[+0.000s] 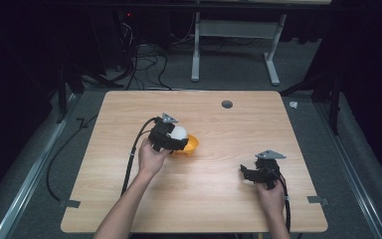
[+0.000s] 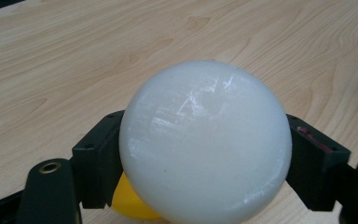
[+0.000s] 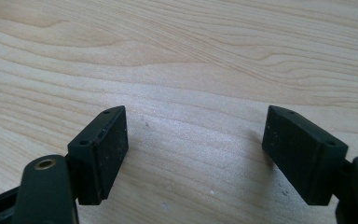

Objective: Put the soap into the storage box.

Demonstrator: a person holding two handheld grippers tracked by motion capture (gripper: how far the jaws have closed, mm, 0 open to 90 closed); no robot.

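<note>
My left gripper (image 1: 177, 138) is shut on a white ball (image 1: 178, 132) near the middle of the wooden table (image 1: 214, 199). The ball (image 2: 205, 142) sits wide between both black jaws, directly over an orange-yellow bowl (image 1: 191, 144). A sliver of that bowl (image 2: 128, 203) peeks out beneath the ball. My right gripper (image 1: 247, 173) rests low over the table at the front right, open, with bare wood between its fingers (image 3: 102, 151).
A small dark round hole (image 1: 227, 104) marks the table's far edge. Cables trail from both grippers toward the table's near side. Beyond the table stand a white frame (image 1: 234, 45) and tangled cables (image 1: 144, 59) on grey carpet.
</note>
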